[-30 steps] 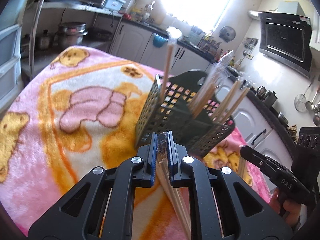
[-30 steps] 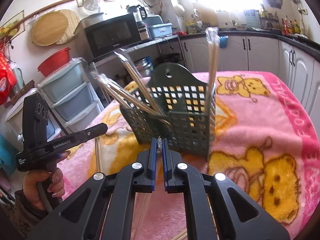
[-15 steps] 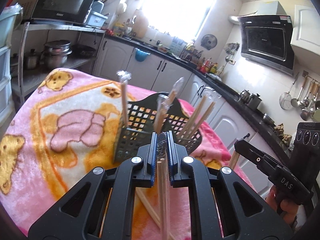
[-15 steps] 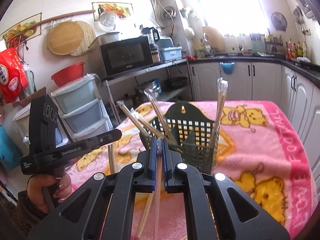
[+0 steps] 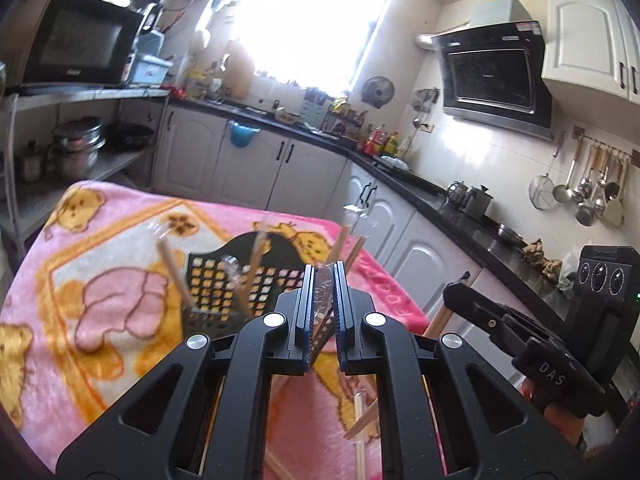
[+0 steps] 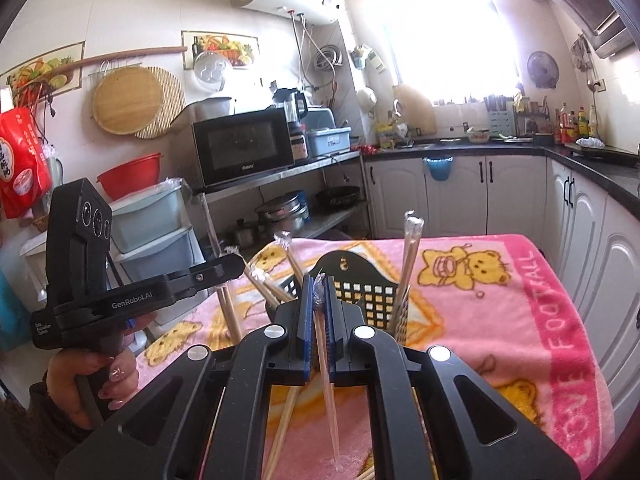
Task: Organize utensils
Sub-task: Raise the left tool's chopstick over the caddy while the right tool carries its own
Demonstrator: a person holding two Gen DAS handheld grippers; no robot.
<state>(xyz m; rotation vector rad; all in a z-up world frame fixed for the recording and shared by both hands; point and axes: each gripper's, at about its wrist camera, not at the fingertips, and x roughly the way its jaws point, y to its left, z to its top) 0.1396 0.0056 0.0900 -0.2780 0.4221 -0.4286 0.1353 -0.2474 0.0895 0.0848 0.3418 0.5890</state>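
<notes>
1. The left gripper (image 5: pixel 322 312) is clamped on a pair of pale wooden chopsticks in a clear plastic sleeve (image 5: pixel 323 312); the blue pads are pressed against the wrapper near its top, so the sticks hang down below the jaws.
2. The right gripper (image 6: pixel 316 320) is likewise closed on a second wrapped pair of chopsticks (image 6: pixel 326 380), pinched just under the twisted end of its wrapper, with the long part slanting down toward the blanket.
3. The dark green perforated plastic utensil basket (image 6: pixel 360 284) is stood on the pink cartoon-bear fleece blanket (image 6: pixel 500 300), ahead of both grippers and lower than them.
4. Several wrapped pairs (image 6: pixel 408 264) are already stood upright or leaning in the basket, so the sorting appears partly done.
5. Both held pairs seem to be gripped near the top so that the lower tips can be dropped into the basket's open mouth.
6. A few loose sticks (image 5: pixel 362 420) are seen lying on the blanket below the grippers, probably left to be collected.
</notes>
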